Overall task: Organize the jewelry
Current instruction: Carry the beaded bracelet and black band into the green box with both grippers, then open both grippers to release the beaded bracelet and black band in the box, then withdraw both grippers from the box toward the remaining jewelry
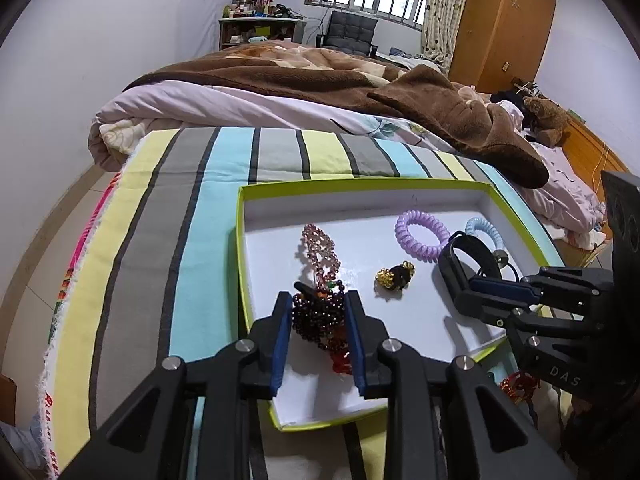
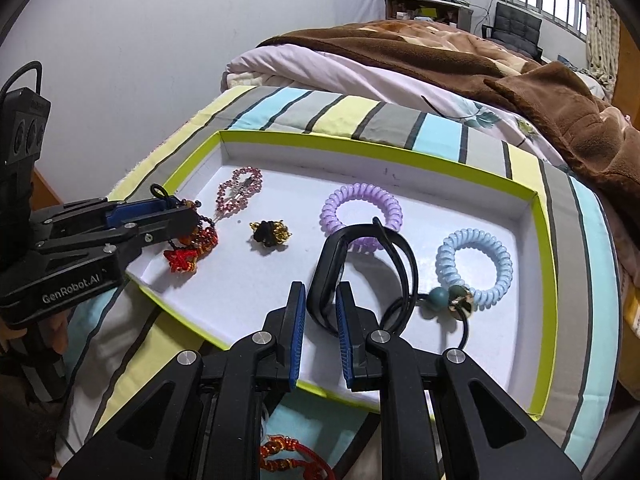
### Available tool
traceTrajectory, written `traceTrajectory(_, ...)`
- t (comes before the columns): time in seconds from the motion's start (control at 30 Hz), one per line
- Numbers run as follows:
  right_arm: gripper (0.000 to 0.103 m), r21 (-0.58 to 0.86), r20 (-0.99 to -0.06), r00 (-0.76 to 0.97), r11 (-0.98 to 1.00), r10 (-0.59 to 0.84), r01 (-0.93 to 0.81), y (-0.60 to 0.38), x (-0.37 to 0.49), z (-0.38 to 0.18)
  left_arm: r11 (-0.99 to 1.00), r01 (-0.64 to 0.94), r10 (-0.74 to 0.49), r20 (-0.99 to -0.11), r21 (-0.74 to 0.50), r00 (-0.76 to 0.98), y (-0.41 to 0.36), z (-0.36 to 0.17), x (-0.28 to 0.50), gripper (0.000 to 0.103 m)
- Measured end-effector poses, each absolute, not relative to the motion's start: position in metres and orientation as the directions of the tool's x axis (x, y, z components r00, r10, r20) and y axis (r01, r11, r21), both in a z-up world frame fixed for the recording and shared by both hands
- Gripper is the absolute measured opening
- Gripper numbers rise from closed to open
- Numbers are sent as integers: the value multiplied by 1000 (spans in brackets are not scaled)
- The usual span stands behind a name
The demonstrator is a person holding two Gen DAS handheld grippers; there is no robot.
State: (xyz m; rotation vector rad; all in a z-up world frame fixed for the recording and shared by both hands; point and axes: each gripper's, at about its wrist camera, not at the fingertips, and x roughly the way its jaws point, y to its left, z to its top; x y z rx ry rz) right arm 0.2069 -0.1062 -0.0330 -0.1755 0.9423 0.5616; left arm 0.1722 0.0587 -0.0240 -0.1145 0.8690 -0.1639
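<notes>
A white tray with a green rim point(image 1: 239, 240) point(image 2: 538, 264) lies on a striped cloth. My left gripper point(image 1: 318, 312) point(image 2: 182, 210) is shut on a dark red bead bracelet with a red tassel point(image 1: 320, 320) point(image 2: 188, 254) over the tray's left part. My right gripper point(image 2: 321, 300) point(image 1: 476, 284) is shut on a black wristband point(image 2: 340, 268) point(image 1: 456, 268) over the tray. In the tray lie a pink bead bracelet point(image 1: 320, 248) point(image 2: 240, 190), a black and gold hair tie point(image 1: 395, 276) point(image 2: 270, 233), a purple coil tie point(image 1: 420, 232) point(image 2: 362, 212), a blue coil tie point(image 1: 482, 230) point(image 2: 474, 270) and a black cord with a green bead point(image 2: 436, 298).
A red string bracelet point(image 2: 288, 456) point(image 1: 516, 388) lies on the cloth in front of the tray. A bed with a brown blanket point(image 1: 320, 76) is behind the tray. A teddy bear point(image 1: 546, 118) sits at the right. A wall runs along the left.
</notes>
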Motion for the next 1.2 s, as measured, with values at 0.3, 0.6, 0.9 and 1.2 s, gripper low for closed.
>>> traceTrajectory(0.3, 16, 95, -798, 471, 850, 375, -518, -107, 207, -31, 980, 99, -196, -744, -174, 638, 57, -23, 171, 34)
traceTrajectory(0.6, 18, 98, -784, 491, 857, 380, -506, -109, 203, -26, 978, 107, -203, -733, -176, 649, 56, -17, 163, 40)
traceTrajectory(0.9, 33, 118, -752, 518, 856, 408, -503, -114, 186, -13, 983, 93, -177, -699, -156, 693, 56, 0, 136, 46)
traceTrajectory(1.2, 34, 142, -713, 555, 863, 429, -485, -126, 159, 3, 989, 76, -145, -678, -131, 720, 56, 12, 102, 47)
